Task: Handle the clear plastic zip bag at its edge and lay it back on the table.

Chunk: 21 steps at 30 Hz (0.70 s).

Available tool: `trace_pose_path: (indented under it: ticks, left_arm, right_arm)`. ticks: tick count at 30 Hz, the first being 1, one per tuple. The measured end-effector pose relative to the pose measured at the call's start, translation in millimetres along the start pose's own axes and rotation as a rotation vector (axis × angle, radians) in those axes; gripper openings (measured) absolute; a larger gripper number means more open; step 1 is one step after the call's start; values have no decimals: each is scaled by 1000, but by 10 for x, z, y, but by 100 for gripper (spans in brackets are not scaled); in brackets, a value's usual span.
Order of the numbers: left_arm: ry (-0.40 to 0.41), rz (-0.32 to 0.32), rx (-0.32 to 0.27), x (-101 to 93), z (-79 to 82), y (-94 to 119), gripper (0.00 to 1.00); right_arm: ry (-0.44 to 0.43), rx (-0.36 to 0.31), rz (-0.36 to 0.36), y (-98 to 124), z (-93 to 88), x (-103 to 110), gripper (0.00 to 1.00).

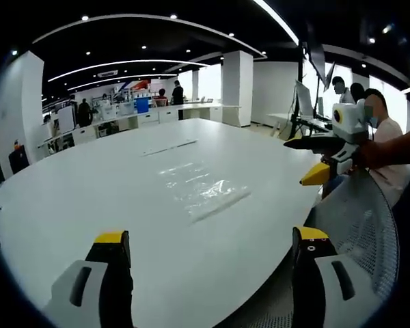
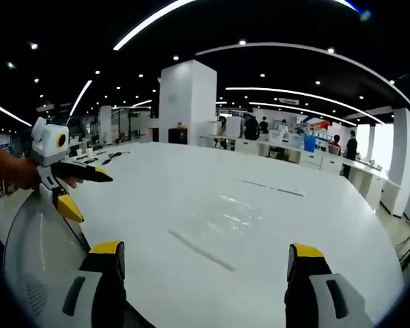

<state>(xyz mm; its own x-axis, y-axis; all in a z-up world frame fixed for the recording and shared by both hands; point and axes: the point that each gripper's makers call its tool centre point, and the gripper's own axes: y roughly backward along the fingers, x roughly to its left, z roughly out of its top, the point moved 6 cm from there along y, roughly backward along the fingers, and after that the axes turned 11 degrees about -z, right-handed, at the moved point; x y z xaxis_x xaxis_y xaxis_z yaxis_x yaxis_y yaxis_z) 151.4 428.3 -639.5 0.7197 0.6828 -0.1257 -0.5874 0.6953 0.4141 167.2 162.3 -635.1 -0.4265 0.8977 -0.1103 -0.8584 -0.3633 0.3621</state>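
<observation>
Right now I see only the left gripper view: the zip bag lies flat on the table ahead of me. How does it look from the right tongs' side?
Observer: In the right gripper view the clear zip bag lies flat on the white table, its long zip strip being the edge nearest the right tongs.
Operator: Do those tongs hold anything?
Observer: No, they are wide open and grip nothing.
Operator: And my left tongs, seen from there?
Observer: The left tongs are open too, held off the table's edge above a mesh chair back.
</observation>
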Motion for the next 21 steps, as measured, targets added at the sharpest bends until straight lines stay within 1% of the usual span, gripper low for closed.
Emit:
trace_pose_path:
  ticks: [3,9,13,17,21]
  left_arm:
    - [8,3,-6,-4,-7,4,97]
    - [12,4,-4,18,-21,10,96]
    - [23,7,-14,20,-6,23,96]
    - [36,16,-20,39,-11,27,96]
    - [32,19,-23,31,-10,33,95]
  right_arm:
    - [5,-3,2,2,16,20,100]
    - [-14,-19,-8,-4,70,8,100]
    - [-25,-32,-10,-5,106,2,100]
    - [-25,-34,-9,-8,101,-15,100]
    - [-25,-35,-12,9,105,-4,100]
